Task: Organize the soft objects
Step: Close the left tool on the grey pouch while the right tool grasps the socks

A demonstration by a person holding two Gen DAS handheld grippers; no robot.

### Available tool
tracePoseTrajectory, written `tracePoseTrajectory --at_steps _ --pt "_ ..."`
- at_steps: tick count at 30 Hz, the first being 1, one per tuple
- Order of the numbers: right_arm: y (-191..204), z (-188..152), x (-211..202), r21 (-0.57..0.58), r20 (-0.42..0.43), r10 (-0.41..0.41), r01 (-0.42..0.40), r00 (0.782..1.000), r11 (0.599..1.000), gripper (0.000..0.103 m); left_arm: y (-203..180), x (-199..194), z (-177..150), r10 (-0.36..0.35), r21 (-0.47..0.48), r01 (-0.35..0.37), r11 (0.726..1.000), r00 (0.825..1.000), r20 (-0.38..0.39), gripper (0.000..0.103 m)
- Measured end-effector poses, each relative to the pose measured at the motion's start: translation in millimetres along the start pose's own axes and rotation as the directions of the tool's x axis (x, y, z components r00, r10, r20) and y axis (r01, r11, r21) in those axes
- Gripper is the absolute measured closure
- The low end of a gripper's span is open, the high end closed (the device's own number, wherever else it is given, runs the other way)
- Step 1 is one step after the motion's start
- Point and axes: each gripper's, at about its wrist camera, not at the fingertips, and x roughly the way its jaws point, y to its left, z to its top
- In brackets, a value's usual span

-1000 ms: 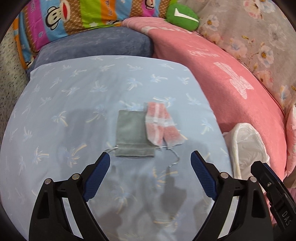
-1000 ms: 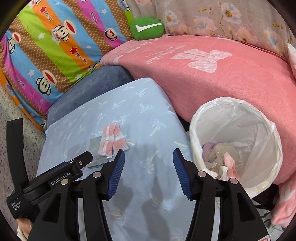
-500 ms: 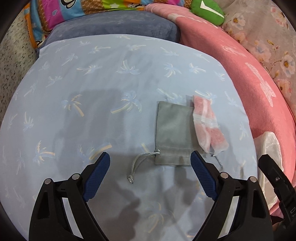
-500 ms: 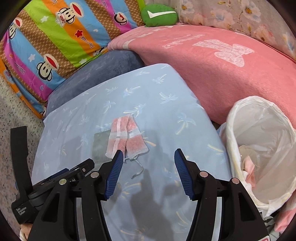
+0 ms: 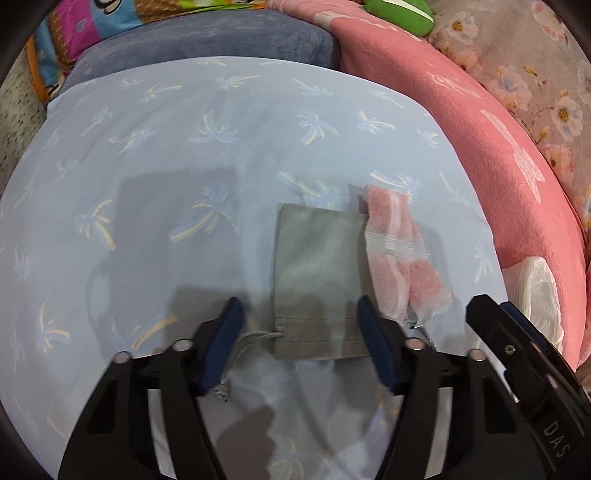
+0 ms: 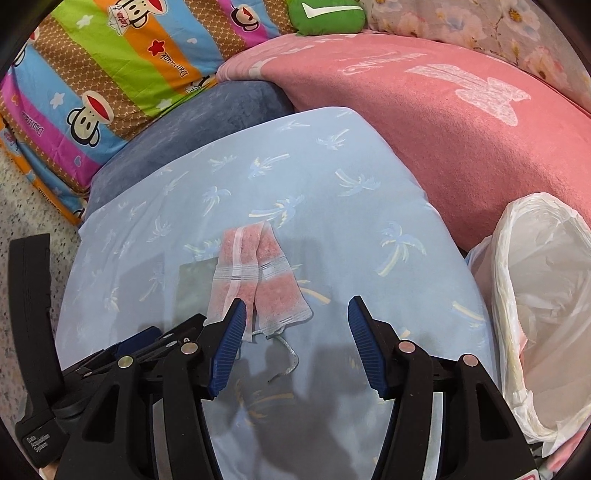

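Note:
A grey drawstring pouch (image 5: pixel 317 273) lies flat on the light blue palm-print cushion (image 5: pixel 184 155), its cord (image 5: pixel 243 343) trailing to the left. A pink and white mesh cloth (image 5: pixel 399 254) lies along the pouch's right edge. My left gripper (image 5: pixel 299 332) is open and straddles the pouch's near end, one finger at each side. In the right wrist view the pink cloth (image 6: pixel 255 277) sits just ahead of the left finger of my right gripper (image 6: pixel 295 332), which is open and holds nothing. The pouch (image 6: pixel 195 284) shows partly behind the cloth.
A bin lined with a white plastic bag (image 6: pixel 535 295) stands to the right of the cushion. A pink blanket (image 6: pixel 443 122), a dark blue pillow (image 6: pixel 207 118), a striped cartoon cushion (image 6: pixel 110 74) and a green plush (image 6: pixel 325 14) crowd the back. Speckled floor (image 6: pixel 22 206) lies left.
My left gripper has come down and forward until its fingers flank the pouch's near end. My right gripper has swung left from the bin toward the pink cloth.

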Motion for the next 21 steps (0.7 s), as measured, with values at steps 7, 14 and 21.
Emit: tracePoseTrajectory --at_steps 7,14,21 --pt "3.8 2.1 6.3 -0.001 -0.009 0.004 -0.004 1.0 1.0 0.046 2.0 2.7 5.0 -0.015 -0.002 0.015 1.0 1.0 -0.014 0.094" --pt "14.8 5.5 12.4 -0.022 -0.016 0.018 -0.018 1.0 1.0 0.047 14.1 -10.0 7.5 -0.016 -0.019 0.017 1.0 1.0 0.014 0.099" --pt "34.1 10.3 28.1 -0.056 -0.029 0.026 -0.028 0.999 0.998 0.047 32.1 -18.0 8.7 0.01 -0.05 -0.009 0.999 1.0 0.03 0.099"
